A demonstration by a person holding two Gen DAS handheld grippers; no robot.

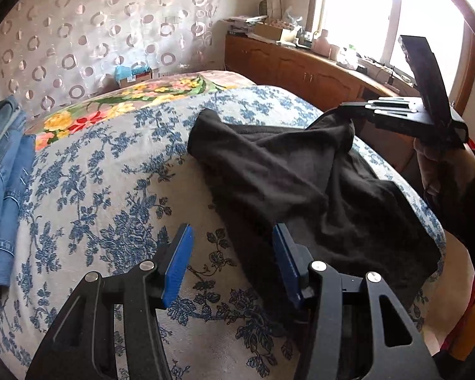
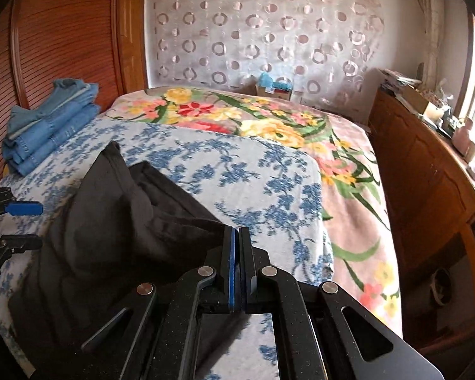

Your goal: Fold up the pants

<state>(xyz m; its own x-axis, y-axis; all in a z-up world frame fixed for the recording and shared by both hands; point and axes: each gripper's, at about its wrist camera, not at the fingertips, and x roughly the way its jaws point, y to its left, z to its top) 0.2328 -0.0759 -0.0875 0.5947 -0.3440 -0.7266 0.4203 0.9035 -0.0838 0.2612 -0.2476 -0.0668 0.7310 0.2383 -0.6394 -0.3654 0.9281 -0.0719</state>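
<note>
Black pants (image 1: pixel 300 177) lie crumpled on the blue floral bed cover (image 1: pixel 110 190). My left gripper (image 1: pixel 232 237) is open and empty, low over the cover at the pants' near left edge. My right gripper (image 2: pixel 237 237) is shut on a corner of the black pants (image 2: pixel 126 221) and lifts it off the bed. In the left wrist view the right gripper (image 1: pixel 351 110) shows at the upper right with the cloth hanging from it. In the right wrist view the left gripper (image 2: pixel 31 224) shows at the left edge, open.
A stack of folded blue jeans (image 2: pixel 47 126) sits at the bed's far left by a wooden headboard (image 2: pixel 63 31). A flowered blanket (image 2: pixel 269 126) covers the far part. A wooden cabinet (image 2: pixel 427 174) with clutter runs along the right under a window.
</note>
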